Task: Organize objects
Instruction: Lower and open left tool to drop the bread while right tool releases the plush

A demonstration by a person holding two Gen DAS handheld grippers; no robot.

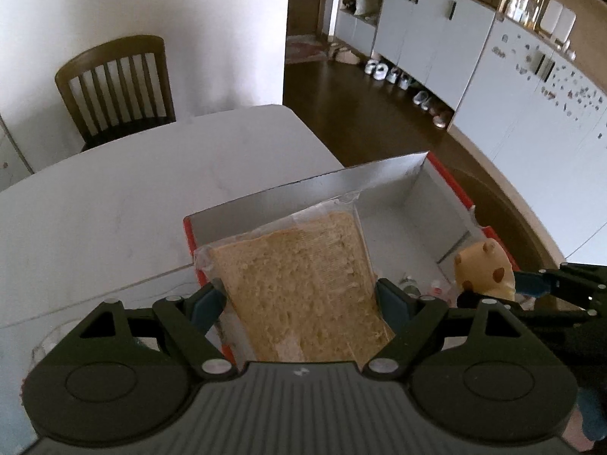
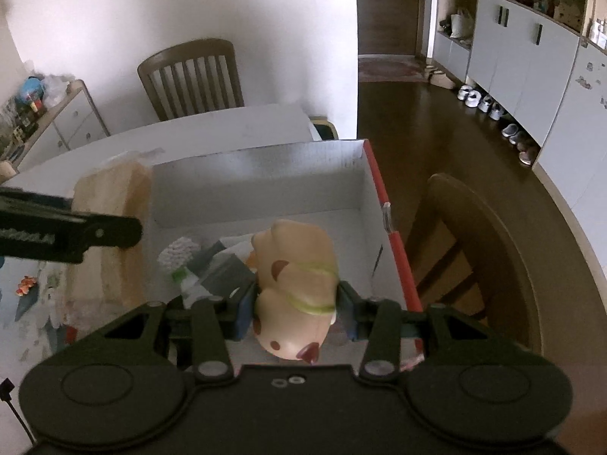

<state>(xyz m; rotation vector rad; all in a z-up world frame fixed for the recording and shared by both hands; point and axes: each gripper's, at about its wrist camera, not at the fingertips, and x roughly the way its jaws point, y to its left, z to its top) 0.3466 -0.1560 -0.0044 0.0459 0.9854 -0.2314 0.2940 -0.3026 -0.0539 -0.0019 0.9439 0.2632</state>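
Observation:
My left gripper is shut on a clear-wrapped pack of tan noodles and holds it tilted over the left end of an open white box with red outer sides. The pack also shows in the right wrist view. My right gripper is shut on a beige cat figurine with brown spots and a green collar, held over the box's near right part. The figurine shows in the left wrist view. Small items, a white knitted piece and a grey packet, lie inside the box.
The box stands on a white table. A wooden chair stands at the far side and another chair to the right of the box. White cabinets and shoes line the far right wall.

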